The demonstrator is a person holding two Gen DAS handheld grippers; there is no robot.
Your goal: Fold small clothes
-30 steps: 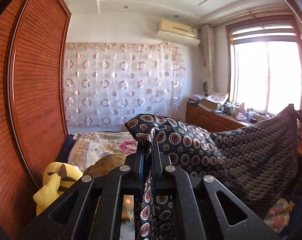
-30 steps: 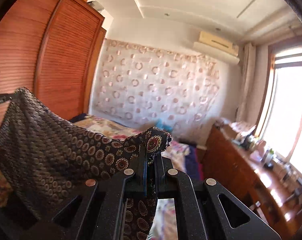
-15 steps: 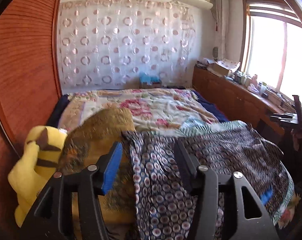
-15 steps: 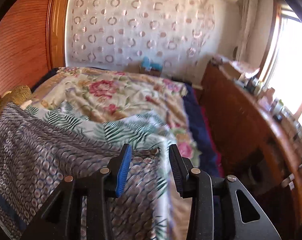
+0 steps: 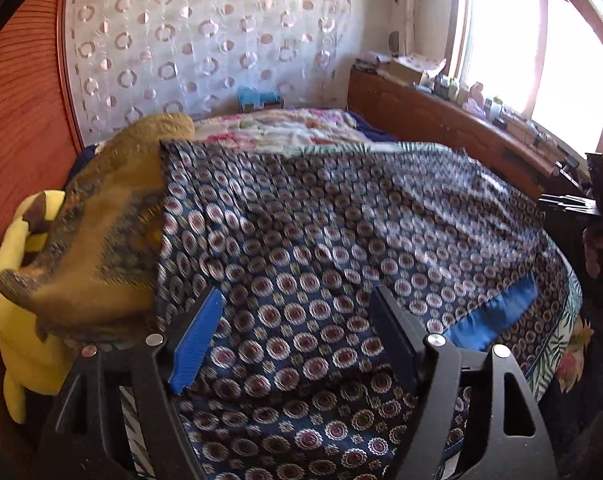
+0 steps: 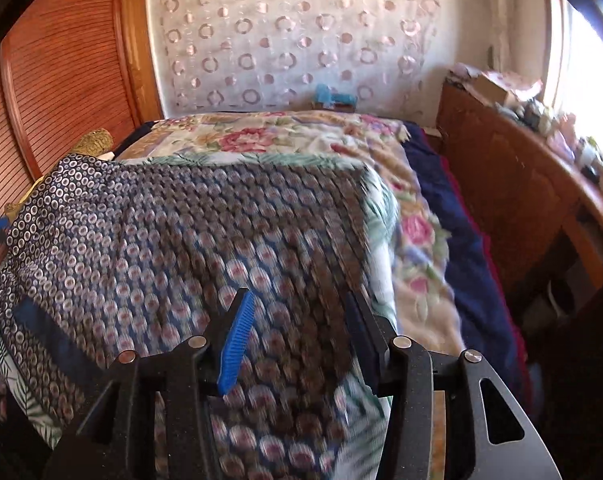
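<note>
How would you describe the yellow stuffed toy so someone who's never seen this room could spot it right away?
Start at the bed with the floral cover and go to its edge along the reddish wooden wardrobe. Wedged there, partly under a mustard-brown patterned cloth, is the yellow stuffed toy. It is the only plain bright-yellow thing among patterned fabrics.

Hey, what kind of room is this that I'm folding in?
Most likely a home bedroom: a bed under a floral cover, a slatted wooden wardrobe beside it, and a curtain behind.
</note>
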